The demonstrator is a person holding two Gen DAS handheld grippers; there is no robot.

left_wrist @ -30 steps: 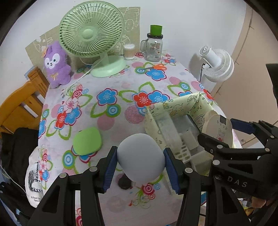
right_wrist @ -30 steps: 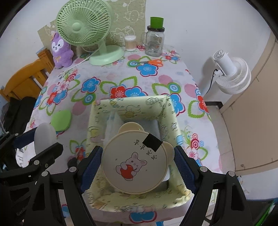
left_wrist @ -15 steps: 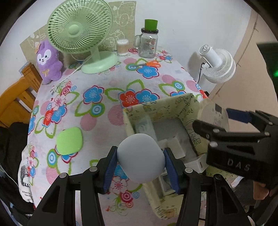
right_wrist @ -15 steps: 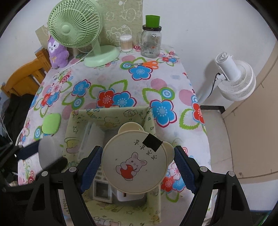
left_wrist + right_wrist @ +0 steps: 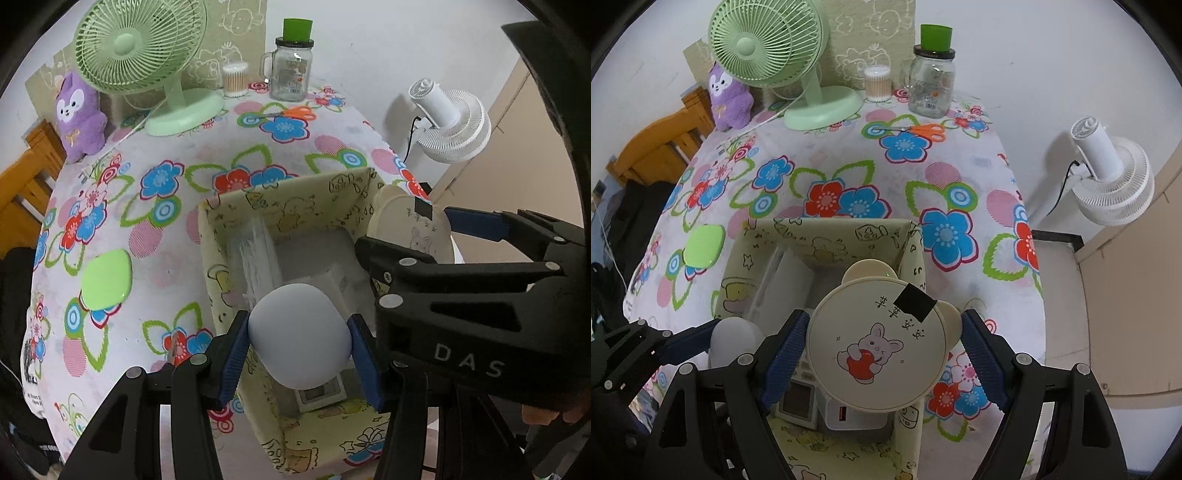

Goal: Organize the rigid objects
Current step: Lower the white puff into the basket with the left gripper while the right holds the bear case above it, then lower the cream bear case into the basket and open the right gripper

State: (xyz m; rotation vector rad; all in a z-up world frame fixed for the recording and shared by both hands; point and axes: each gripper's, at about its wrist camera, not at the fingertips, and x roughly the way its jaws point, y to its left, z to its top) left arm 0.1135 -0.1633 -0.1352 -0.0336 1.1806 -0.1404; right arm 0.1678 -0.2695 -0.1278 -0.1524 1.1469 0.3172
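My left gripper (image 5: 299, 349) is shut on a pale grey egg-shaped object (image 5: 300, 339) and holds it over the near left part of the yellow cartoon-print storage box (image 5: 280, 201). My right gripper (image 5: 882, 352) is shut on a round cream bear-eared case with a rabbit picture (image 5: 877, 349), above the box's (image 5: 827, 236) right side. The box holds a clear plastic case (image 5: 255, 254), white blocks and a small white device (image 5: 796, 400). A green rounded compact (image 5: 107, 278) lies on the floral tablecloth left of the box.
At the table's back stand a green desk fan (image 5: 147, 62), a purple plush toy (image 5: 79, 118), a cotton swab jar (image 5: 234, 79) and a glass jar with a green lid (image 5: 291, 66). Orange scissors (image 5: 295, 112) lie near them. A white floor fan (image 5: 450, 123) stands right of the table.
Both grippers have moved over the box with their objects still held. The grey object went from beside the box's left wall to above its inside.
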